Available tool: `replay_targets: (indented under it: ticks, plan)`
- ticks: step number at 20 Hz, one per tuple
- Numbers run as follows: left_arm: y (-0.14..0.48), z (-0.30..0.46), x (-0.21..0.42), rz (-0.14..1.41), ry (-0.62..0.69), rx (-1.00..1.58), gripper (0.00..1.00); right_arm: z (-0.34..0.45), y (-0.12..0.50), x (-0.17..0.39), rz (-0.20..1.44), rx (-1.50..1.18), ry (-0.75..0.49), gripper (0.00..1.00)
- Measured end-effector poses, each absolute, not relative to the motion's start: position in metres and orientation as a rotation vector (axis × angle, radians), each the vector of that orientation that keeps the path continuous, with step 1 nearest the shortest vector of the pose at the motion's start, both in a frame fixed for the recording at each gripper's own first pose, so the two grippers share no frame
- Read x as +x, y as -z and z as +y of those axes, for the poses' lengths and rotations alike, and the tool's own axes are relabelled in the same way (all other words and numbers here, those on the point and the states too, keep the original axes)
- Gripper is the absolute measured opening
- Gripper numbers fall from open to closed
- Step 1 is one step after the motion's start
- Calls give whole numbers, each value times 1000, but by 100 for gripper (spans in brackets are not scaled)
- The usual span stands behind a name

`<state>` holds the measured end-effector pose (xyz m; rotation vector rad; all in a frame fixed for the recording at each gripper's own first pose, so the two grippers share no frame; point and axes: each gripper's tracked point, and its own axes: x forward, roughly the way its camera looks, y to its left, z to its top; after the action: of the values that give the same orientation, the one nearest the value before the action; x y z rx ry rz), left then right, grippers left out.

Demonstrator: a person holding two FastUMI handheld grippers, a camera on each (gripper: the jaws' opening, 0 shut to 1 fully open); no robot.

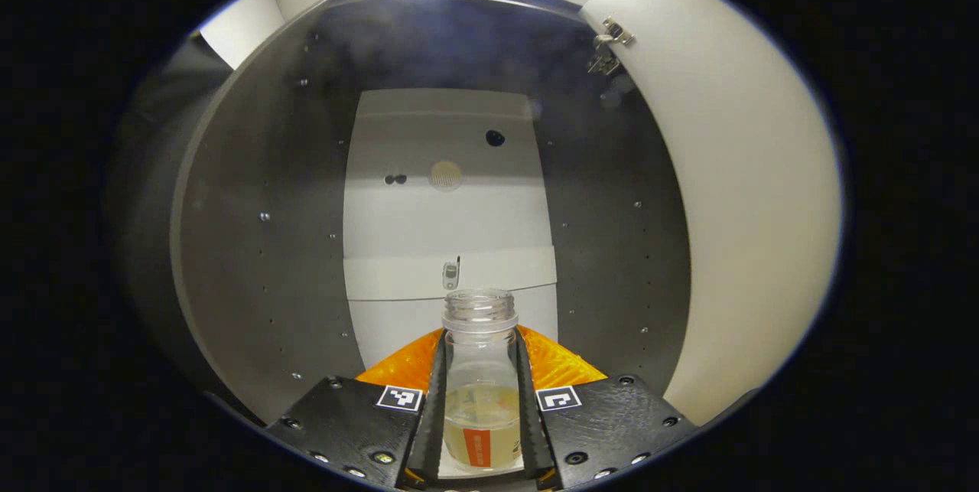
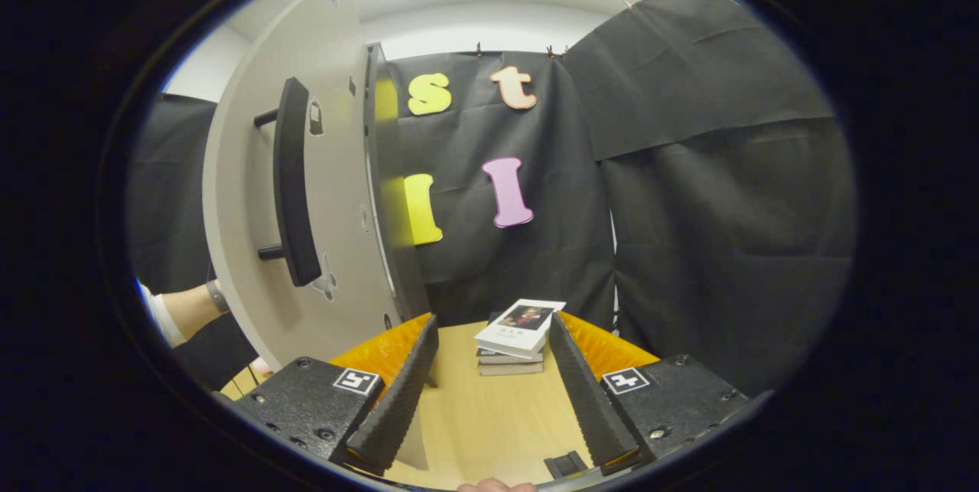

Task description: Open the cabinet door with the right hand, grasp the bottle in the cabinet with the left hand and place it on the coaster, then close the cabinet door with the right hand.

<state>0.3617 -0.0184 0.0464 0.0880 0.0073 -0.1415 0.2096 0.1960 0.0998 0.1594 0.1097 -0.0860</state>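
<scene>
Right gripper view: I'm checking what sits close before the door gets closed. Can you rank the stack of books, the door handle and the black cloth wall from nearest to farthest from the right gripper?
1. Stack of books: on the table, straight ahead between the open jaws.
2. Door handle: up on the left, on the open cabinet door.
3. Black cloth wall: behind the books, at the back.

The bottle [image 1: 480, 377] stands inside the cabinet [image 1: 252, 247], between the two fingers of the left tool [image 1: 480, 431]. The open cabinet door [image 2: 336, 193] is at the left of the right tool [image 2: 493, 400]. Behind this tool, a stack of books [image 2: 516, 339] lies on the worktop [image 2: 489, 423].
</scene>
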Motion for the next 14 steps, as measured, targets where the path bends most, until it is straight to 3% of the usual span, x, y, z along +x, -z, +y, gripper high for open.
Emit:
replay_targets:
  ticks: [5, 14]
  plan:
    - [-60, -4, 322, -16, 144, 46, 40, 202, -106, 213, 70, 145, 43, 92]
    - [-19, 76, 235, -3, -21, 86, 39, 211, -117, 219, 20, 158, -1, 91]
